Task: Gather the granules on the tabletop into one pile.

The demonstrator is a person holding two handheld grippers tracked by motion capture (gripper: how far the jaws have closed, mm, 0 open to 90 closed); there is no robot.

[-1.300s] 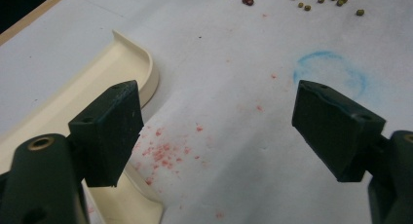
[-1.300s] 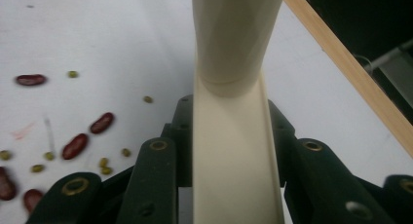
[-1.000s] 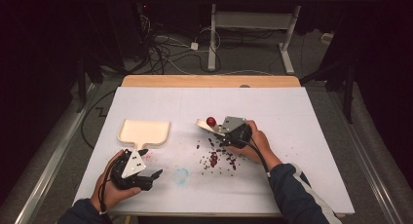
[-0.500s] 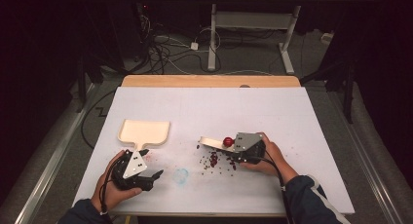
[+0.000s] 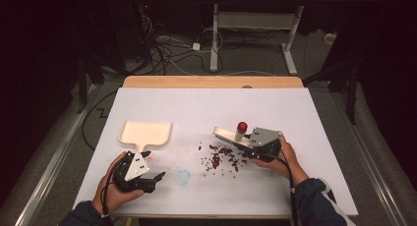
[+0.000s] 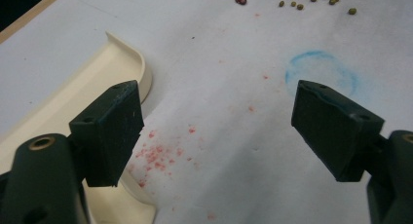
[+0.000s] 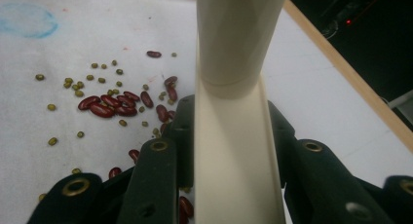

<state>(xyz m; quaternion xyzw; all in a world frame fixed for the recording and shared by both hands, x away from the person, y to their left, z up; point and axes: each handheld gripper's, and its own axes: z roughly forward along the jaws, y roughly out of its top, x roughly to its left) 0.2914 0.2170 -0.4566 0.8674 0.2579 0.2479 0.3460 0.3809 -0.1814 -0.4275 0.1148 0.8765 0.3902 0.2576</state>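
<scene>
Step in hand, as I read it: sweeping spilled beans toward the dustpan. The pickup of the sweeping tool looks done, and the sweep itself is not yet made.

Right gripper (image 5: pixel 243 145): clenched on the cream sweeping tool (image 5: pixel 223 134). In the right gripper view the tool's flat stem runs straight up between the two black fingers (image 7: pixel 160 175), pinched on both sides. A round post rises from the stem, and in the high view it is topped by a red knob (image 5: pixel 242 126). I cannot tell whether the working edge is bristle or a plain blade, since it is hidden from me.

Tool position: held low over the table, at the far right edge of the bean scatter (image 5: pixel 223 157). The scatter is red kidney beans mixed with small green ones (image 7: pixel 107 104), lying beside and partly under the jaws.

Left gripper (image 5: pixel 155 179): released, jaws wide, nothing between them but bare white table cover (image 6: pixel 219 136). It sits just beside the handle of the cream dustpan (image 5: pixel 146 132), whose rim curves past one jaw in the left gripper view. It is not gripping it.

A blue ring mark (image 5: pixel 183 177) lies on the cover between the left gripper and the beans.

Next move calls for:
- left jaws closing on the dustpan handle and bringing its open lip round to face the beans
- tool edge set down on the far side of the scatter, then drawn toward the pan
- a low, flat stroke, as the small green beans would likely roll and stray.
</scene>
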